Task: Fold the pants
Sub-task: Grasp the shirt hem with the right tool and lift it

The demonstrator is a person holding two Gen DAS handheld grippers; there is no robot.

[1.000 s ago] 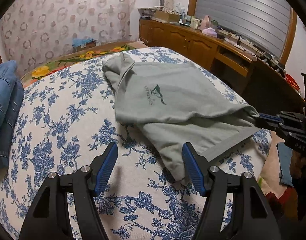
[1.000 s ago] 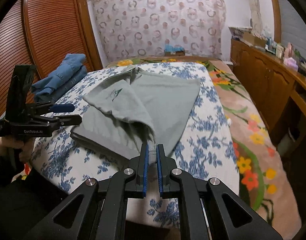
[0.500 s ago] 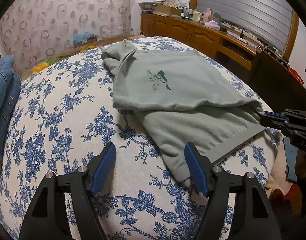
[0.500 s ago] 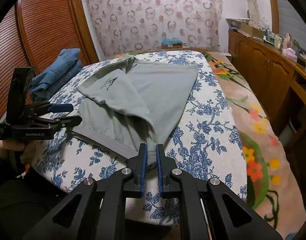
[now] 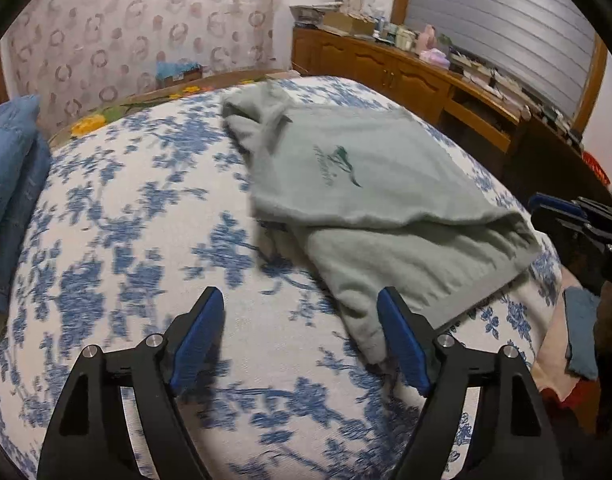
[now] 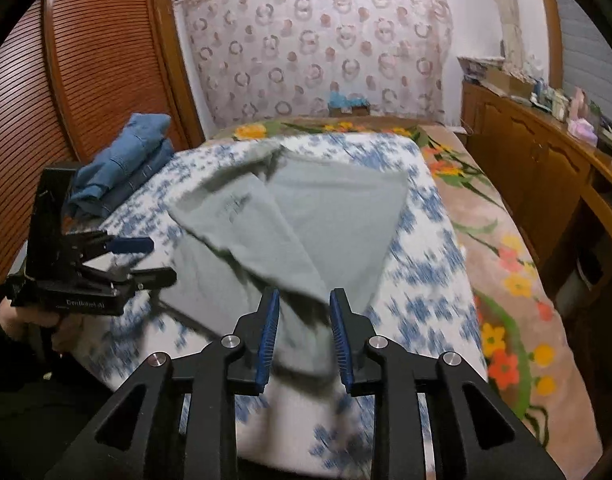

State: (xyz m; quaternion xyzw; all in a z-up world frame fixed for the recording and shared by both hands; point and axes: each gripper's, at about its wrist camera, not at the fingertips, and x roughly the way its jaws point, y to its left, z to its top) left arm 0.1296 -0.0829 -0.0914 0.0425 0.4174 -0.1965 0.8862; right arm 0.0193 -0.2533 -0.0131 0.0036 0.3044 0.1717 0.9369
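The grey-green pants (image 5: 370,184) with a small dark logo lie partly folded on the blue-flowered bedspread (image 5: 137,240). They also show in the right wrist view (image 6: 306,216). My left gripper (image 5: 301,336) is open and empty, its right finger beside the pants' near corner. My right gripper (image 6: 303,332) is open, with a fold of the pants lying loose between its blue pads (image 6: 267,332). The right gripper shows at the bed's right edge in the left wrist view (image 5: 566,216). The left gripper shows at the left in the right wrist view (image 6: 145,260).
Folded blue jeans (image 6: 125,168) lie at the bed's far left. A wooden cabinet (image 6: 546,168) with clutter runs along the right wall. A floral blanket (image 6: 498,264) covers the bed's right side. A slatted wooden door (image 6: 65,80) stands at the left.
My right gripper has opened and let go of the pants' fold. The left gripper has stayed open and shifted slightly over the bedspread.
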